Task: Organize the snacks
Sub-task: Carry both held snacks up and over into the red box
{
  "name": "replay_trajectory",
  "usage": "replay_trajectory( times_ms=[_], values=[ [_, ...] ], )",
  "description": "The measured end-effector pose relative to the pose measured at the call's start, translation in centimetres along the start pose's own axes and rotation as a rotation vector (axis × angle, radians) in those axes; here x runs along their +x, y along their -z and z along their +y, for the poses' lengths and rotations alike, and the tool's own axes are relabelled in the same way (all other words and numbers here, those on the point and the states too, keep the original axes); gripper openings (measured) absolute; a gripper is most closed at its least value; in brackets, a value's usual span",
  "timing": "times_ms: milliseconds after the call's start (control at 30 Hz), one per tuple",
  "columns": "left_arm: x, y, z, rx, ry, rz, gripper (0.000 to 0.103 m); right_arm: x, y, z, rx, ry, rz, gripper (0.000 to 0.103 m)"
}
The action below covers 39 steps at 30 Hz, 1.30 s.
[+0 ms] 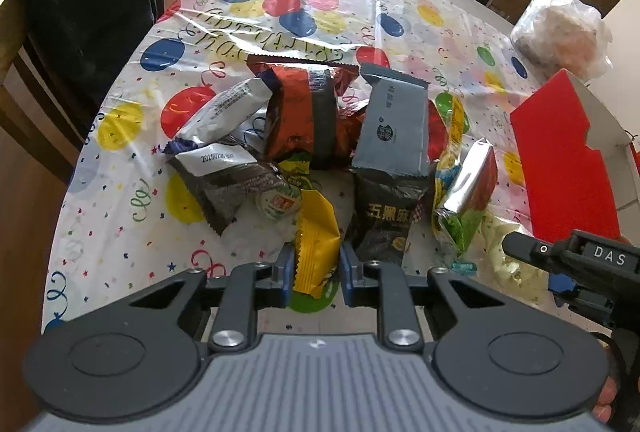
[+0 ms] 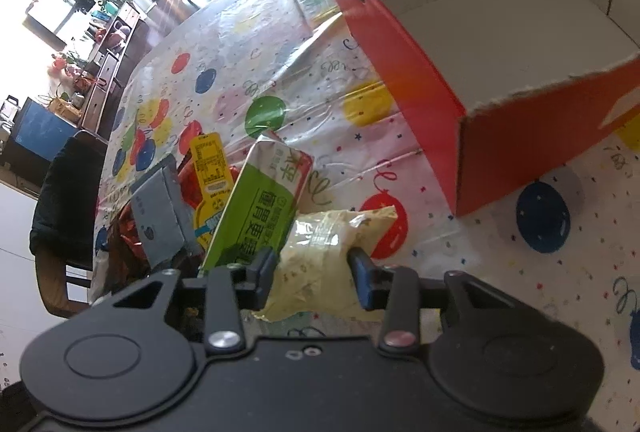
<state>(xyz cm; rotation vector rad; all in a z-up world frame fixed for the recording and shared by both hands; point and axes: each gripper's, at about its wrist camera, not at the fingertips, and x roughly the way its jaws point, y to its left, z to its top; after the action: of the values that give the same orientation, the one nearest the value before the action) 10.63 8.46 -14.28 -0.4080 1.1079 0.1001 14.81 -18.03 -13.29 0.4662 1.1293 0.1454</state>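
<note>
A heap of snack packets lies on the balloon-print tablecloth. My left gripper is shut on a yellow packet at the heap's near edge. Behind it lie a black packet, a grey packet, a red-brown foil packet and a white packet. My right gripper is shut on a pale yellow packet; both pads press its sides. A green packet leans just left of it. The open red box with a white inside stands at the upper right.
A chair with dark cloth stands at the table's left side. A clear plastic bag sits far right beside the red box. The right gripper's arm shows at the left view's right edge. Shelves stand beyond the table.
</note>
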Motion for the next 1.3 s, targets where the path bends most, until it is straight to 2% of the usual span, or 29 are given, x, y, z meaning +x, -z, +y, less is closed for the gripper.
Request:
replay_trajectory(
  times_ms=[133,533,800,1100,1300],
  values=[
    [-1.2,0.8,0.0,-0.001,0.026,-0.003,0.022,-1.6,0.8,-0.1,-0.012,-0.006,-0.016,0.039],
    [-6.7,2.7,-2.0,0.105,0.103,-0.060,0.022,-7.8,2.9,0.4,-0.082,-0.026,-0.136,0.039],
    [-9.3,2.7,-4.7,0.176,0.158,-0.076,0.022,-11.4,3.0,0.5,-0.170,0.010,-0.196,0.039],
    [-10.9,1.2,-10.3,0.288,0.211,-0.120,0.022,-14.9,0.9,-1.2,-0.277,0.047,-0.300,0.039],
    [-10.7,-0.1,-15.5,0.347,0.234,-0.130,0.022,-16.1,-2.5,-3.5,-0.317,0.068,-0.343,0.039]
  ],
)
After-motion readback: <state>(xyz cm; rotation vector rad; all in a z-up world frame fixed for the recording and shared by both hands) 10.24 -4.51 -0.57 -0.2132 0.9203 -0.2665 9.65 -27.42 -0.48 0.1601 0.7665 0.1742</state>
